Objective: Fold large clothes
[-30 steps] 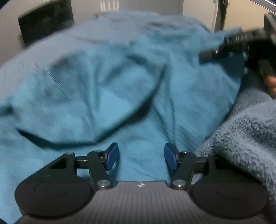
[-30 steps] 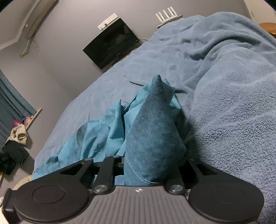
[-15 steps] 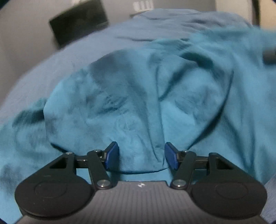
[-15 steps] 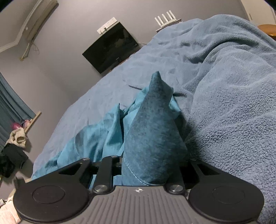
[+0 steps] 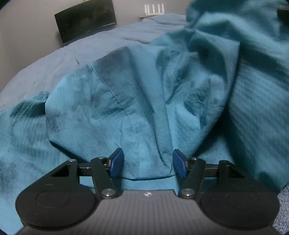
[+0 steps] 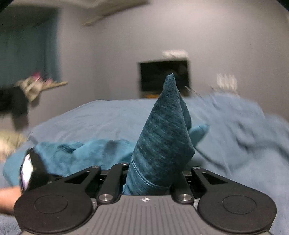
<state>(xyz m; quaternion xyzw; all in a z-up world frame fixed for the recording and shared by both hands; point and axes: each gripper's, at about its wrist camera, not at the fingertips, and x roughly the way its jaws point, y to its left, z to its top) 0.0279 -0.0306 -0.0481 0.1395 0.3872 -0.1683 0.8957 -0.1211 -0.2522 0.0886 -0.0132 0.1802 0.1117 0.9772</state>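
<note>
A large teal garment [image 5: 108,108] lies crumpled on the bed. My left gripper [image 5: 148,164] points down at it and is open, with a rounded fold of the cloth filling the gap between its blue pads [image 5: 117,162]. On the right of the left wrist view, part of the garment hangs lifted and blurred. My right gripper [image 6: 151,179] is shut on a hemmed corner of the garment [image 6: 162,135], which stands up in a point; its jaws are still closing. The rest of the cloth trails down to the left.
A blue-grey blanket [image 6: 108,117] covers the bed, with a fleecy part [image 5: 283,207] at the lower right. On the far wall hang a dark screen [image 5: 84,19] and a white router [image 5: 154,10]. A person's hand [image 6: 7,198] shows at the left.
My right gripper rose and rolled level, lifting the pinched corner off the bed. My left gripper moved in over the garment, so a fold now sits between its pads.
</note>
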